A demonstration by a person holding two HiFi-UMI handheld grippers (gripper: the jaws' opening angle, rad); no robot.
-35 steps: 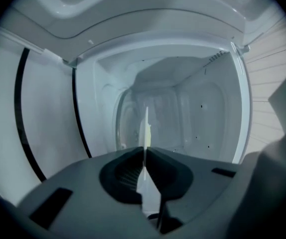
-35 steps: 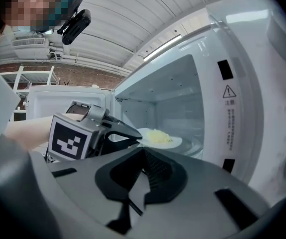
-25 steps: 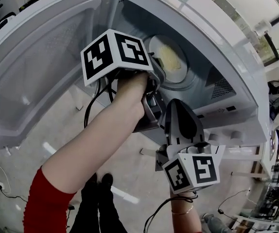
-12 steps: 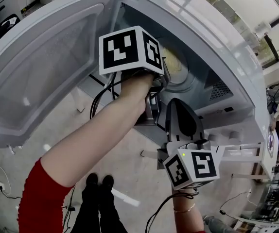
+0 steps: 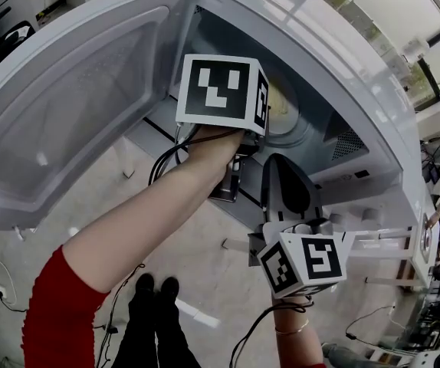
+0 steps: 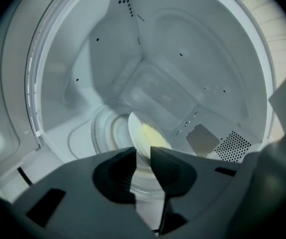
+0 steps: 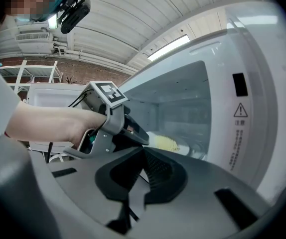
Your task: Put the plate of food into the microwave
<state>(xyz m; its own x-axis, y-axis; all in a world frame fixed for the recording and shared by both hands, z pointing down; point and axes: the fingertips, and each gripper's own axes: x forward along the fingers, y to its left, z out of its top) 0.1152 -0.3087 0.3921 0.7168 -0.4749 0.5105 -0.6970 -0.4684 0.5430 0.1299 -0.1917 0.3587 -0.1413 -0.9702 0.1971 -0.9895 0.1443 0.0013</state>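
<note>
Left hand-held gripper [image 6: 143, 152] at plate [image 6: 141, 133] inside microwave [image 6: 163, 54]

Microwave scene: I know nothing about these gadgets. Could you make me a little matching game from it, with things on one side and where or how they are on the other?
Things:
1. plate of food
2. door
3. left gripper
4. right gripper

Places or states:
A. swung wide open
B. held outside the microwave, nothing between its fingers
C. sitting inside, on the round turntable
D. reaching inside, fingers apart

Pairs: 1-C, 2-A, 3-D, 4-B.

The left gripper's fingers have just been opening, and the plate's rim appears in the gap between them.
</note>
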